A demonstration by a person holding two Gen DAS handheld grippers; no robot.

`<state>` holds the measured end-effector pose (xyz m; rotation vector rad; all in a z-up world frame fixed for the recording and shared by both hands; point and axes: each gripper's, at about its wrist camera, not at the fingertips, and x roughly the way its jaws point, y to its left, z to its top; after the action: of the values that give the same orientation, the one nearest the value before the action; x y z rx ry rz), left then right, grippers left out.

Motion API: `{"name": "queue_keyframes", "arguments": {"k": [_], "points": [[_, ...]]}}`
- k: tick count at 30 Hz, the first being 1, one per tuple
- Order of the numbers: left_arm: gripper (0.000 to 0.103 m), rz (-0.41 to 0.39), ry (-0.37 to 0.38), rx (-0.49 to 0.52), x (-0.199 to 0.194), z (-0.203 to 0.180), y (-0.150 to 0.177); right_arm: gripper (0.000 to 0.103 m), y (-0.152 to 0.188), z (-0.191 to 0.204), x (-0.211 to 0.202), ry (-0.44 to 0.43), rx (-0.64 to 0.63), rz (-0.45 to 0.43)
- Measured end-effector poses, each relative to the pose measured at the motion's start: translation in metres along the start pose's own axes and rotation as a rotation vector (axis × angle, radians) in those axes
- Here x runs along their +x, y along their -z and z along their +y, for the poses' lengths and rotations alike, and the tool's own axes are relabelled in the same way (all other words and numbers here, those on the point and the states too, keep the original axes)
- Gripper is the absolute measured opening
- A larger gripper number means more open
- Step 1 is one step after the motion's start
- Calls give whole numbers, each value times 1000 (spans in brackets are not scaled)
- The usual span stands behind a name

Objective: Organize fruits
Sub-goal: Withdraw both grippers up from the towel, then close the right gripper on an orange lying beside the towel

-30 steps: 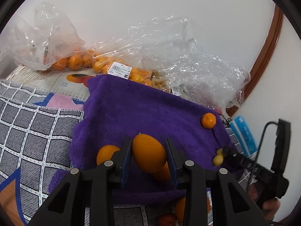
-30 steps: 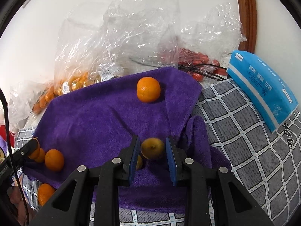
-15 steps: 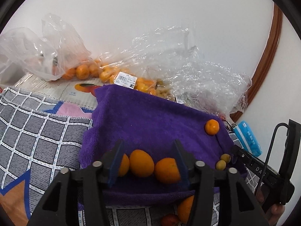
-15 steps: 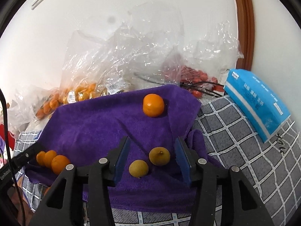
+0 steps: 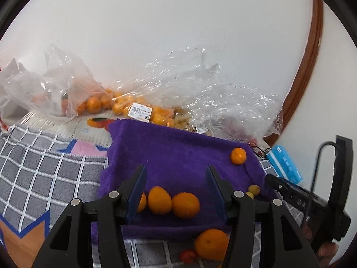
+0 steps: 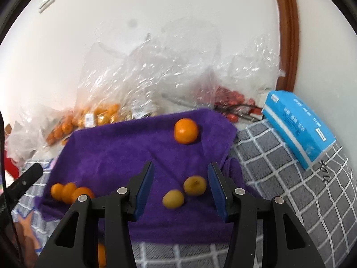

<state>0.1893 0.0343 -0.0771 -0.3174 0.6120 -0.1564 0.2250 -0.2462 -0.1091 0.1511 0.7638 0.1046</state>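
Observation:
A purple towel lies on a checked grey blanket. In the left wrist view, three oranges sit in a row on its near edge, below my left gripper, which hangs open above them with nothing between its fingers. In the right wrist view, two small yellow fruits rest on the towel under my open, empty right gripper. A single orange lies near the towel's far right corner. The row of three oranges shows at the left of this view.
Clear plastic bags with oranges and red fruit are heaped along the white wall. A blue tissue pack lies to the right. One orange and a small red fruit lie on the blanket in front of the towel.
Both grippers opened and let go of their fruit, an orange on the left and a yellow fruit on the right. Both then rose and drew back; the fruits stay on the towel.

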Motion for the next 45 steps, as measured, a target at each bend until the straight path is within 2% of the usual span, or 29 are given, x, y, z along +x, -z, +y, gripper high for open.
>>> {"name": "queue_keyframes", "arguments": {"k": [3,5,10,14,20,25,29,32,35,38,41,45], "points": [[52,16,25,-58,-15,5,4,50,5,8,-20,1,-25,-23],[52,30,12,-72,-25,9,12,50,13,12,-35,16,-39,-48],[52,49,-39,-3,-45,15,34,50,35,15,-58,-42,-19,-69],[52,72,-76,38,-56,24,51,50,53,21,-71,-12,-28,-86],[52,138,-89,55,-54,40,68,50,70,34,-70,16,-85,-45],[52,157,-94,40,-56,55,75,50,90,42,-61,-55,-76,47],[52,164,-113,18,-56,68,78,49,105,51,-54,-76,-76,69],[52,167,-102,-11,-53,76,84,43,112,59,-49,-86,-94,86],[52,217,-70,-45,-47,80,89,42,115,67,-47,-111,-108,100],[58,205,-70,-45,-48,79,89,42,119,76,-43,-143,-138,108],[58,189,-74,-66,-49,82,89,41,122,82,-34,-121,-162,123],[58,193,-105,-91,-46,86,91,34,126,84,-20,-111,-162,166]]}}
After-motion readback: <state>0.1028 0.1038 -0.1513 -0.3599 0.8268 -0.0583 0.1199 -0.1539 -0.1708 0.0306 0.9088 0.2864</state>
